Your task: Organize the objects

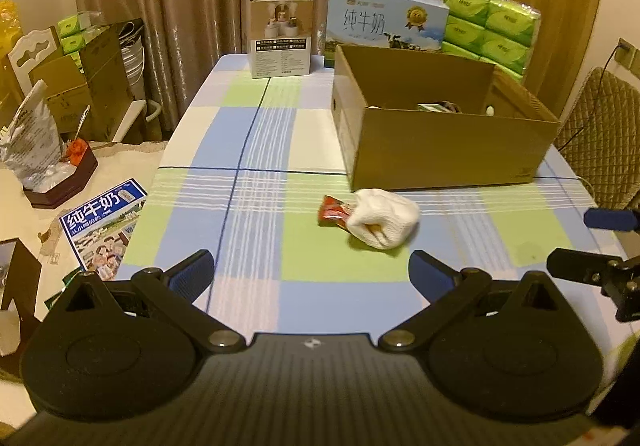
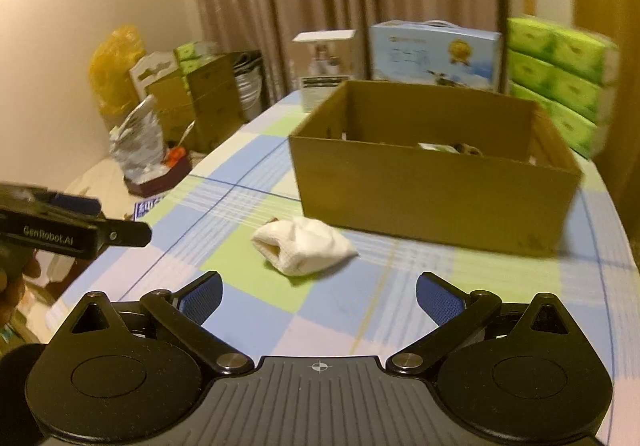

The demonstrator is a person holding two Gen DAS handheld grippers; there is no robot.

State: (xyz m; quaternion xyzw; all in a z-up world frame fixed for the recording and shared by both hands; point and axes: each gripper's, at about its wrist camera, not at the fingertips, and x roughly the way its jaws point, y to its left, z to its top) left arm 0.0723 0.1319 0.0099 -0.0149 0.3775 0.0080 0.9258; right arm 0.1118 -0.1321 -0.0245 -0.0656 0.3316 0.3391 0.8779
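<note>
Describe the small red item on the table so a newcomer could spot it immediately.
Start at the open cardboard box on the checked tablecloth. Just in front of its near wall lies a balled white cloth. The red snack packet touches that cloth's left side, the only red, glossy thing on the tablecloth.

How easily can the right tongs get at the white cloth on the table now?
Probably easily. The right tongs are open and point at the white cloth, with only bare tablecloth between them. The cardboard box stands behind the cloth, not in the way.
</note>
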